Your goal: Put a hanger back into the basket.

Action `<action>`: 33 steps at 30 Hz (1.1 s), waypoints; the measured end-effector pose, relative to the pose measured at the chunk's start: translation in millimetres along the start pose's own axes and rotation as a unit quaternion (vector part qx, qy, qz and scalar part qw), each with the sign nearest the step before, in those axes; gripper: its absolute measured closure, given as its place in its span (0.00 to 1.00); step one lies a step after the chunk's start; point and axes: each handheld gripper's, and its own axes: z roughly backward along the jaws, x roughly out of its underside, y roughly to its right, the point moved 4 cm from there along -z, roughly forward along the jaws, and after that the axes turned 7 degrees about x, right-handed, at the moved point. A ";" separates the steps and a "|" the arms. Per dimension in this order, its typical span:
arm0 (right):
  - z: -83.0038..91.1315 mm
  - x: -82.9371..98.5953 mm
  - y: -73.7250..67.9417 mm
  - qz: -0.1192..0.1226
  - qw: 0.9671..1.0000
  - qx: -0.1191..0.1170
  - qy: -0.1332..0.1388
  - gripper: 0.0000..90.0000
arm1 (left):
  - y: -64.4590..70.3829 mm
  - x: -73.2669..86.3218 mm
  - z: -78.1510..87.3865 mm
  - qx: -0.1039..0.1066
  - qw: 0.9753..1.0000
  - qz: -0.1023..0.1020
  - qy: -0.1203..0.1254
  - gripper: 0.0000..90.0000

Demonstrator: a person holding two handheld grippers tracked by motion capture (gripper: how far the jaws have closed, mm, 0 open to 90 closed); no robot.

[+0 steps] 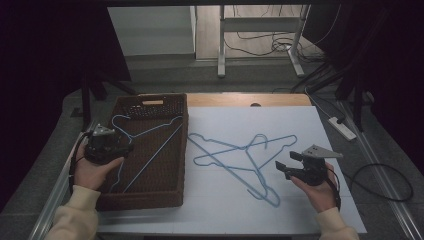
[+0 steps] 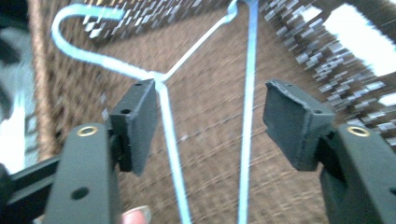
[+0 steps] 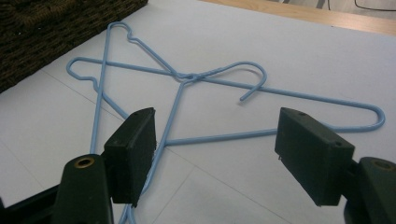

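A light blue wire hanger [image 1: 145,140] lies in the brown woven basket [image 1: 172,107], its hook toward the left. My left gripper [image 1: 122,142] hovers over the basket's left side, open, with the hanger [image 2: 168,121] running between its pads. Two more blue hangers [image 1: 240,155] lie crossed on the white sheet [image 1: 300,125]. My right gripper [image 1: 285,162] is open just right of them, pointing left. In the right gripper view the crossed hangers [image 3: 187,77] lie ahead of the open jaws, and one wire runs under the left pad [image 3: 133,151].
The basket's dark wall [image 3: 42,32] stands close to the left of the crossed hangers. A power strip [image 1: 342,127] and cables lie beside the table at right. A desk frame [image 1: 260,35] stands on the floor beyond the table.
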 end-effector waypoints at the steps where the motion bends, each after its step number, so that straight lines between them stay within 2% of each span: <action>1: -0.2 0.2 0.2 0.001 1.000 0.000 -0.001 0.33 | 8.8 -2.8 4.1 0.017 1.000 -0.009 0.016 0.38; 4: -0.8 0.9 0.5 0.000 1.000 -0.001 -0.007 0.32 | 25.5 -6.8 9.3 0.048 0.998 -0.031 0.032 0.36; 9: -1.9 1.7 0.6 -0.001 1.000 0.005 -0.013 0.29 | 50.1 -9.9 15.3 0.095 0.993 -0.042 0.060 0.35; 14: -2.5 2.9 1.5 -0.007 1.000 0.006 -0.020 0.28 | 71.2 -8.3 17.3 0.121 0.987 -0.048 0.089 0.35; 18: -2.5 4.1 1.0 -0.005 1.000 0.003 -0.024 0.28 | 84.6 -5.9 15.3 0.142 0.983 -0.057 0.100 0.33; 24: -0.3 5.0 0.2 -0.007 1.000 -0.001 -0.026 0.28 | 98.4 -0.8 10.0 0.162 0.980 -0.070 0.094 0.33; 33: -0.3 8.3 0.2 -0.015 0.999 -0.008 -0.030 0.29 | 106.4 3.7 3.9 0.172 0.978 -0.071 0.090 0.33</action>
